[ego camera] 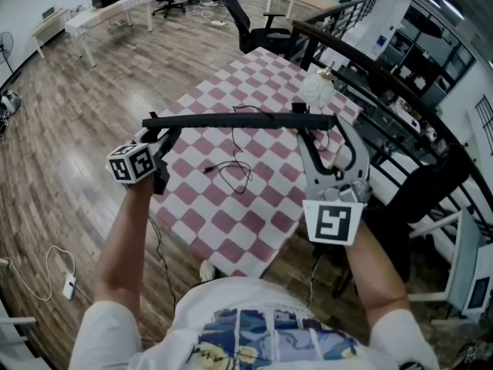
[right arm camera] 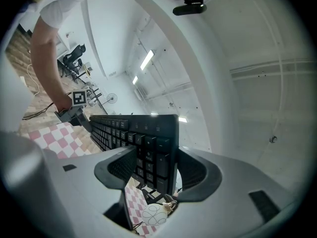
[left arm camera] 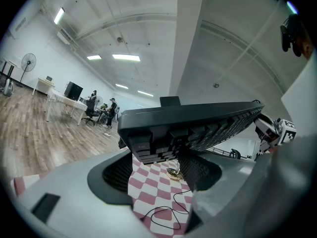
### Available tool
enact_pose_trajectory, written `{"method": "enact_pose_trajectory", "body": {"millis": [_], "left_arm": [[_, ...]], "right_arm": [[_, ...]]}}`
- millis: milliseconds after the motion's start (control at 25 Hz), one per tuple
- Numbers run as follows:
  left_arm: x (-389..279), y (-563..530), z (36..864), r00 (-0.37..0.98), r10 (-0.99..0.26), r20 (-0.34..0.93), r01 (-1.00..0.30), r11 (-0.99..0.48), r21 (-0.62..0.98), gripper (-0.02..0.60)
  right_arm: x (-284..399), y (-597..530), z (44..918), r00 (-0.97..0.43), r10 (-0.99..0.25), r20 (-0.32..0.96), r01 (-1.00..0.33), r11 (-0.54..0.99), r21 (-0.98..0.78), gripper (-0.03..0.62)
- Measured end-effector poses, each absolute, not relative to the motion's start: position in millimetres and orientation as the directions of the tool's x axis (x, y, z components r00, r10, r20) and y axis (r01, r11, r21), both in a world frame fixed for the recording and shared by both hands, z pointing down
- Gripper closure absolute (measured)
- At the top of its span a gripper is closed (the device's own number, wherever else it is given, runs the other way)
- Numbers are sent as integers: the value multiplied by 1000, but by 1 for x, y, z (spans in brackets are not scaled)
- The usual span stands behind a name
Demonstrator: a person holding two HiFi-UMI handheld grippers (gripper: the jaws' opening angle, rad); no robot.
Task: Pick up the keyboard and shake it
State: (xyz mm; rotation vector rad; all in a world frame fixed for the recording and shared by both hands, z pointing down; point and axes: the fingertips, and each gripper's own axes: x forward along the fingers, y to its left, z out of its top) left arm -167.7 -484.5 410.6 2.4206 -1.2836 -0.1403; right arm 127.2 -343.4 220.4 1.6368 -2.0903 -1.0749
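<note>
The black keyboard [ego camera: 239,120] is held in the air above the checkered table [ego camera: 254,206], turned on edge so it shows as a thin dark bar. My left gripper [ego camera: 158,132] is shut on its left end and my right gripper [ego camera: 310,129] on its right end. In the left gripper view the keyboard [left arm camera: 193,125] fills the gap between the jaws of the left gripper [left arm camera: 158,158], keys facing down and to the right. The right gripper view shows the keyboard's [right arm camera: 141,140] number-pad end clamped between the jaws of the right gripper [right arm camera: 157,163]. Its cable [ego camera: 235,168] trails onto the cloth.
A white patterned round object [ego camera: 317,89] sits at the table's far right corner, seen below the jaws as the round object [right arm camera: 152,213]. A dark railing [ego camera: 400,91] runs along the right side. An office chair [ego camera: 254,25] and desks [ego camera: 108,10] stand beyond on the wooden floor.
</note>
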Motion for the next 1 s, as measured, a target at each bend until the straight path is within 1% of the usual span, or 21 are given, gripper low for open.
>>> {"method": "enact_pose_trajectory", "body": {"millis": [400,800,1000], "left_arm": [[-170,-484,400,574,-815,81,-771,-505,387,302],[-170,-485,396,573,-816,73,-773,-510,377,302],[-171,-485,395,572,-817,74,-776,-509,372,302]], "right_arm": [[122,-338,207,-336,-906,-256,-714,68,697,338],[124,-339,211,-325,-913,-248,-719,68,692,341],[122,-336,208,-337,-903,-265,-716,64,695,344]]}}
